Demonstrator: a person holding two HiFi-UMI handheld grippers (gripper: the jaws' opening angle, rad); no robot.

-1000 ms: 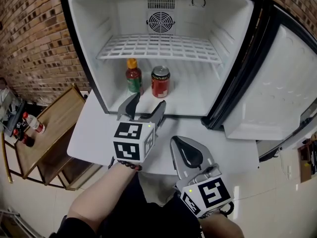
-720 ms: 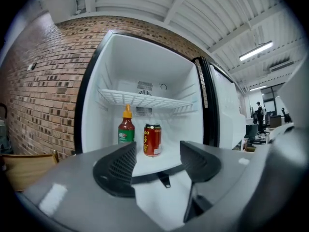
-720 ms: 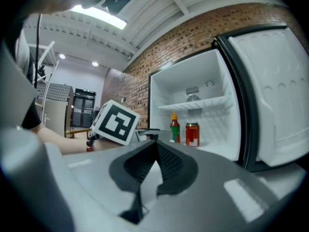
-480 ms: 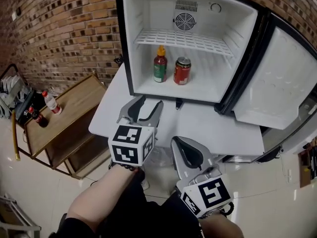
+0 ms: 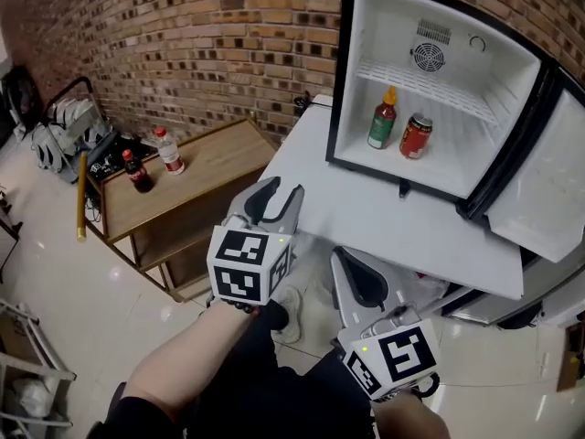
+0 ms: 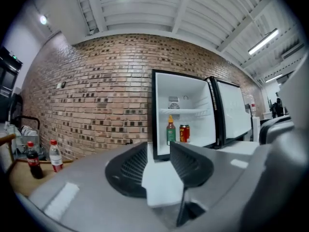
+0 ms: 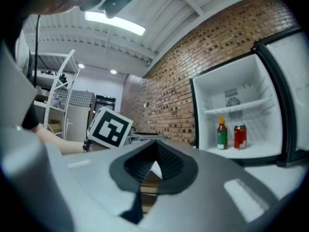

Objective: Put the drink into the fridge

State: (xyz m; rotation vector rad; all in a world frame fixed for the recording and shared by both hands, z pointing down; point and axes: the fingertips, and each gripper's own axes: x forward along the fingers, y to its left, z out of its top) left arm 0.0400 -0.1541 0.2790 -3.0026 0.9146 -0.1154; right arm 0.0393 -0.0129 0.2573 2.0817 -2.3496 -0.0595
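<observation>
Red can [image 5: 416,136], orange-capped green-labelled bottle [image 5: 383,123], upright inside open white fridge [image 5: 357,79]

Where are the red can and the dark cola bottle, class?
red can [image 5: 416,137]: head view, middle of its body.
dark cola bottle [image 5: 136,174]: head view, middle of its body.

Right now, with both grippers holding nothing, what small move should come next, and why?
Probably swing the left gripper toward the clear red-capped plastic bottle on the low wooden table, and open it wider. Its jaws have just been closing, with nothing between them, and that drink stands outside the open white fridge.
</observation>
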